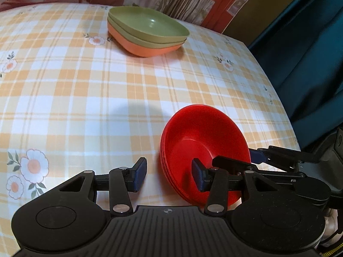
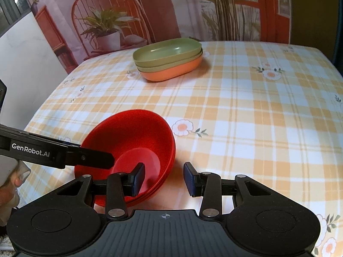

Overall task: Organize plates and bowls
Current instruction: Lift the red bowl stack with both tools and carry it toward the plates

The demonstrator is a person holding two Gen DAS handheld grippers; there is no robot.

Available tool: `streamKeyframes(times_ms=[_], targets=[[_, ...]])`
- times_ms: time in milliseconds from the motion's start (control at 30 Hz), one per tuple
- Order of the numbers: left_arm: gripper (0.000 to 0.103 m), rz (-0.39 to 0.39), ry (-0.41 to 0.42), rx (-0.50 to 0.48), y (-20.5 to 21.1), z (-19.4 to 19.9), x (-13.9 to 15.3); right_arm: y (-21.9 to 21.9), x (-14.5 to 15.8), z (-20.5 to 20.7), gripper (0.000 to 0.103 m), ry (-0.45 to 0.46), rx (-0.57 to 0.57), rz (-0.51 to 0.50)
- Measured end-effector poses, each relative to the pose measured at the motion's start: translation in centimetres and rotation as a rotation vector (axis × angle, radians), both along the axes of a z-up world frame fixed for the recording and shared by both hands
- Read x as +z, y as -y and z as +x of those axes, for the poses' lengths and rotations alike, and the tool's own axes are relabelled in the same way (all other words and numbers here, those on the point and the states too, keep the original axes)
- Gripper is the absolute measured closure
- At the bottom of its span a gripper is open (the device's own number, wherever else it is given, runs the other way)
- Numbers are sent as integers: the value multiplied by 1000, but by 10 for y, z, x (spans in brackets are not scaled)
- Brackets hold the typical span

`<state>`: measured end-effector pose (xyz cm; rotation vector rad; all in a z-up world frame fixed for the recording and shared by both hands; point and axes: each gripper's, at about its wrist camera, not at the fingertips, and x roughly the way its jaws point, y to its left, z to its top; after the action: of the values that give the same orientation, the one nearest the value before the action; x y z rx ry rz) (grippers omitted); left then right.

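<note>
A stack of nested red bowls [image 1: 203,141] [image 2: 133,141] sits on the checked tablecloth near its front edge. My left gripper [image 1: 169,175] straddles the stack's left wall, one pad [image 1: 198,176] inside and the other outside, with a gap on both sides. My right gripper [image 2: 164,178] straddles the opposite wall the same way, its inner pad [image 2: 138,178] over the bowl floor. Neither presses on the wall. The left gripper's finger [image 2: 85,156] reaches into the bowl in the right wrist view. Far back stand two green plates on an orange one [image 1: 148,30] [image 2: 169,57].
The tablecloth [image 2: 246,117] stretches between bowls and plates. A table edge [image 1: 276,98] runs along the right of the left wrist view, with dark blue fabric [image 1: 310,64] beyond. A printed backdrop [image 2: 128,10] stands behind the table, a white panel [image 2: 25,53] at left.
</note>
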<state>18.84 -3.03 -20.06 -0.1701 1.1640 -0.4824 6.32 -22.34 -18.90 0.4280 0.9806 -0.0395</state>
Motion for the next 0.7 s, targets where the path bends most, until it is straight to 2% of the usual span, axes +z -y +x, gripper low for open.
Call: streamKeyframes(times_ms=[300, 433, 567, 700], targets=[[58, -26, -19, -11, 2, -1, -6, -5, -6, 1, 67, -12, 14, 43], [73, -42, -7, -6, 1, -3, -6, -5, -6, 1, 72, -9, 17, 46], [79, -38, 3, 4, -1, -3, -5, -2, -6, 1, 77, -10, 7, 50], [80, -34, 20, 5, -2, -4, -1, 2, -6, 3, 82, -6, 0, 48]])
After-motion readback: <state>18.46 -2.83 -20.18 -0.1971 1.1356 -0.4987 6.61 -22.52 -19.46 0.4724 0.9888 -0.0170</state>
